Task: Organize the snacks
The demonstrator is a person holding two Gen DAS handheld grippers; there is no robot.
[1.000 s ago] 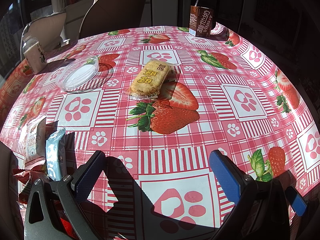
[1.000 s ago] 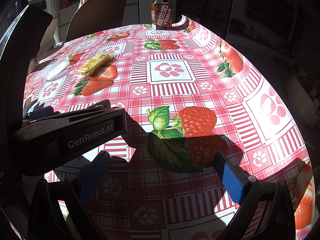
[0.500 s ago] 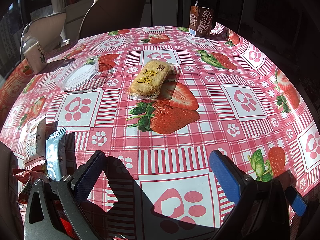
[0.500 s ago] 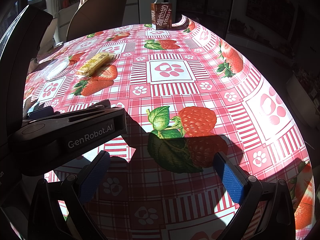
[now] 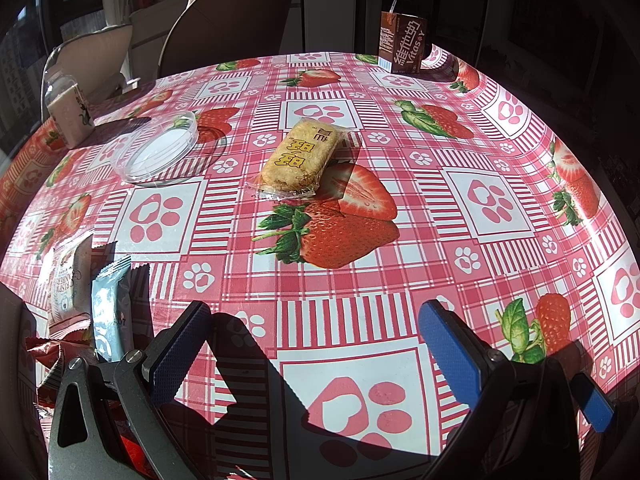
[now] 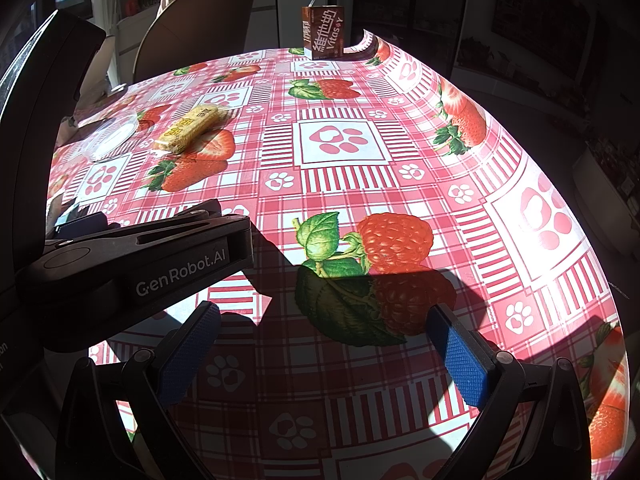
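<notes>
A yellow rice cracker in a clear wrapper [image 5: 299, 157] lies mid-table; it also shows in the right wrist view [image 6: 190, 128]. A clear round plastic dish [image 5: 157, 150] lies left of it. Several snack packets lie at the near left: a white one [image 5: 68, 276], a light blue one [image 5: 110, 312] and red ones [image 5: 48, 354]. My left gripper [image 5: 316, 350] is open and empty, low over the table, well short of the cracker. My right gripper [image 6: 320, 354] is open and empty; the left gripper's black body [image 6: 132, 264] sits to its left.
A brown Vitasoy carton [image 5: 403, 42] stands at the far edge, also in the right wrist view [image 6: 323, 31]. A small bottle [image 5: 68, 110] stands far left. Chairs [image 5: 228, 12] stand behind the strawberry tablecloth [image 5: 480, 200]. The table drops off on the right [image 6: 580, 240].
</notes>
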